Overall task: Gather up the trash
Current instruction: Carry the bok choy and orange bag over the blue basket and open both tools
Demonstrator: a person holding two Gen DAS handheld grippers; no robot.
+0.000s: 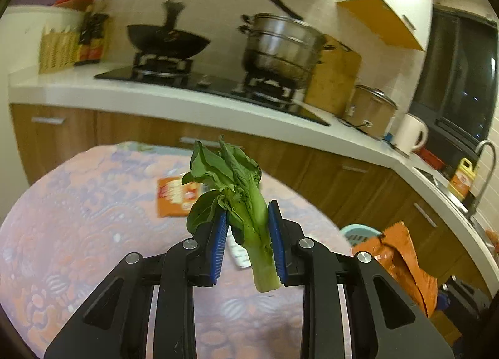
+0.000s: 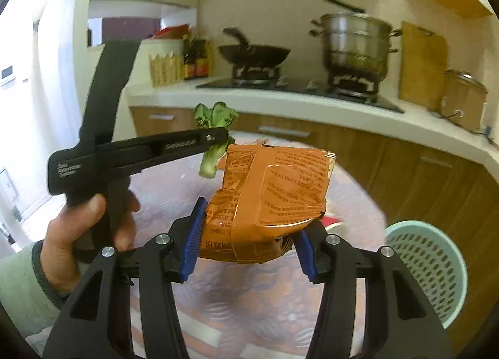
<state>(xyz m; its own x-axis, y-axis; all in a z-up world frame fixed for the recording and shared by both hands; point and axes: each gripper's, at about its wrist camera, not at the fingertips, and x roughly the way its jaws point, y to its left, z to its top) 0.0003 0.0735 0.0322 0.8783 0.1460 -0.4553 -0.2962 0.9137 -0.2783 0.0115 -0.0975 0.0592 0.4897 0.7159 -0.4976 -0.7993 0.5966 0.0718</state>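
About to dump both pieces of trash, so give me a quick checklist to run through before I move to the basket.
1. Left gripper clamped on leafy green stalk: ok.
2. Right gripper clamped on orange snack wrapper: ok.
3. Both items lifted off the patterned tablecloth: ok.
4. Turquoise mesh basket in view, beside the table: ok.
5. Basket has room inside: cannot tell.
6. Table fully cleared: not ok, an orange packet lies there.
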